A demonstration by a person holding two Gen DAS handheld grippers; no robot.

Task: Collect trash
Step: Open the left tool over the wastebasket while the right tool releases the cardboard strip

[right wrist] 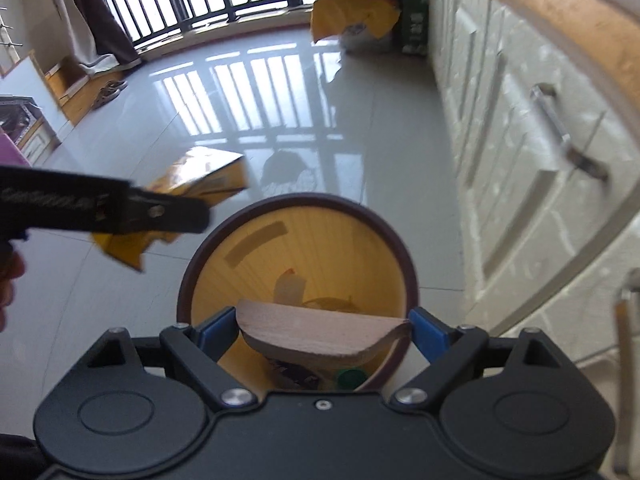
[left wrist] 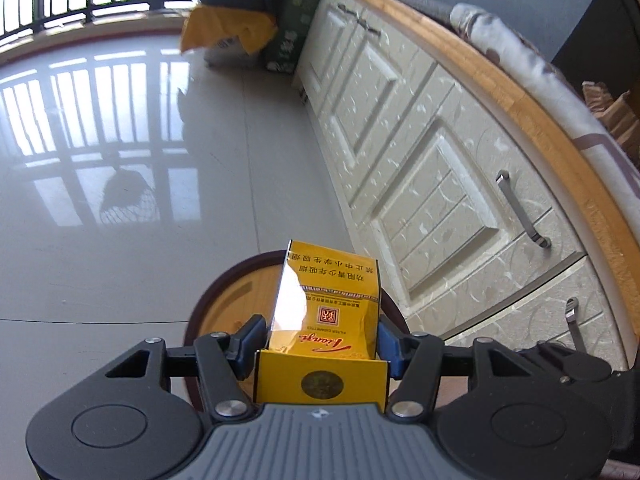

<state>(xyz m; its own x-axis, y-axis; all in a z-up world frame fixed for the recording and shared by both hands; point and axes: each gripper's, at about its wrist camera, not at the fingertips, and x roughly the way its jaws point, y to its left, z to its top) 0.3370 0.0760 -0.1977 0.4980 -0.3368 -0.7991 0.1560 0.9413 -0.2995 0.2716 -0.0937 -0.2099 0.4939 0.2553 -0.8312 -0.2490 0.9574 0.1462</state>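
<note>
We hold the left gripper (left wrist: 320,334) with its jaws clenched on a yellow cigarette pack (left wrist: 328,304), the blue pads (left wrist: 252,340) pressing its two side faces so that the pack stands up out of the jaws. In the lower centre of the left wrist view it sits in front of the round waste bin (left wrist: 224,300) on the grey floor (left wrist: 120,260).

The right gripper (right wrist: 322,332) holds a curved brown piece (right wrist: 320,334) (card or thin wood; we cannot tell which) spanning the wide-set jaws, edge to edge between the pads. It hangs over the open bin (right wrist: 396,248), lower centre of the right wrist view, where earlier trash and a green cap (right wrist: 352,378) already lie.

We judge both items are carried tilted downward so that release drops them into the bin. The pack appears left of the rim in the right wrist view, not yet over the opening.
</note>
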